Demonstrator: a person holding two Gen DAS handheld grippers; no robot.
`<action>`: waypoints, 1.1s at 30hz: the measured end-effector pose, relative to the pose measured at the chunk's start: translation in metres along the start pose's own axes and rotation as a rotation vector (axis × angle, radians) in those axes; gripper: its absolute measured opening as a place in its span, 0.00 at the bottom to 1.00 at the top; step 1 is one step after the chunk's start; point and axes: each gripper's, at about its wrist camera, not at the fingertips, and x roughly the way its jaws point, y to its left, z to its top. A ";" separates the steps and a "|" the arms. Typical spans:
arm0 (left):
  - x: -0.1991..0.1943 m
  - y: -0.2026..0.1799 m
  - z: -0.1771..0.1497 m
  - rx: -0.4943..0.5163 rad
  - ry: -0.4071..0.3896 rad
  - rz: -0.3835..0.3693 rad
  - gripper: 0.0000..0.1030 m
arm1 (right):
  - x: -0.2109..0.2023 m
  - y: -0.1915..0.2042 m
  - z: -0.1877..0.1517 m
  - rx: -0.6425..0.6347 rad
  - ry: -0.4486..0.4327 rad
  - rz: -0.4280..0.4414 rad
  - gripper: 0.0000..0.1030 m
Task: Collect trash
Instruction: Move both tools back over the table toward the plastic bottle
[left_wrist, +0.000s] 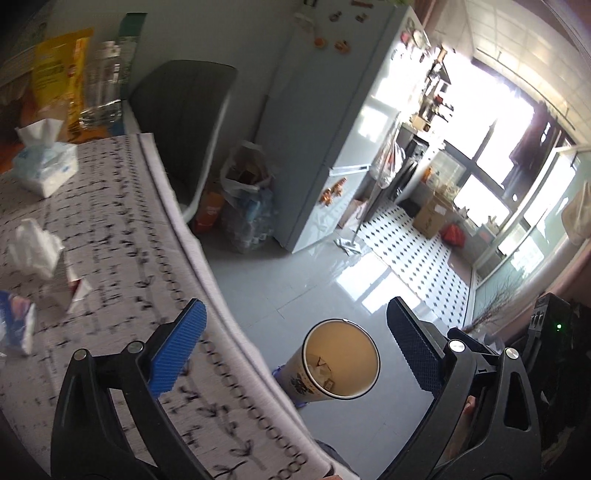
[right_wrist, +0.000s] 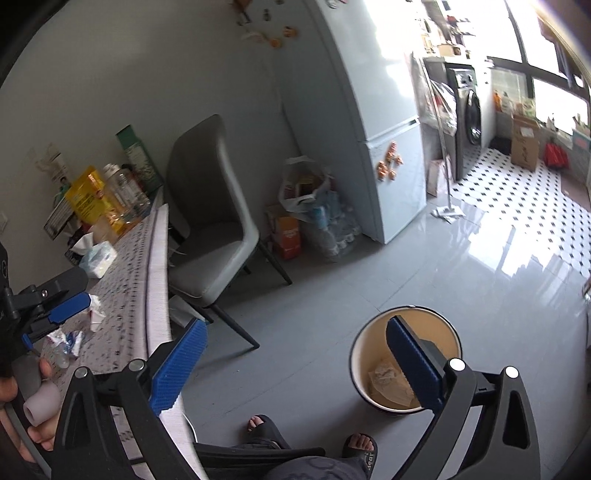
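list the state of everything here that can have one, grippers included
left gripper: open, holding nothing
right gripper: open, holding nothing
trash bin: upright on the floor, no lid, some paper at the bottom
crumpled tissue: loose on the table
blue wrapper: lying on the table
tissue pack: open, a tissue sticking up
chair: unoccupied, pushed up beside the table
fridge: doors closed
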 end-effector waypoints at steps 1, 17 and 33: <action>-0.007 0.006 -0.001 -0.009 -0.009 0.005 0.94 | -0.002 0.010 0.001 -0.011 -0.004 0.007 0.93; -0.121 0.120 -0.025 -0.152 -0.181 0.164 0.94 | -0.014 0.149 -0.021 -0.181 0.007 0.160 0.93; -0.168 0.213 -0.066 -0.303 -0.218 0.240 0.94 | -0.002 0.189 -0.024 -0.258 0.035 0.251 0.93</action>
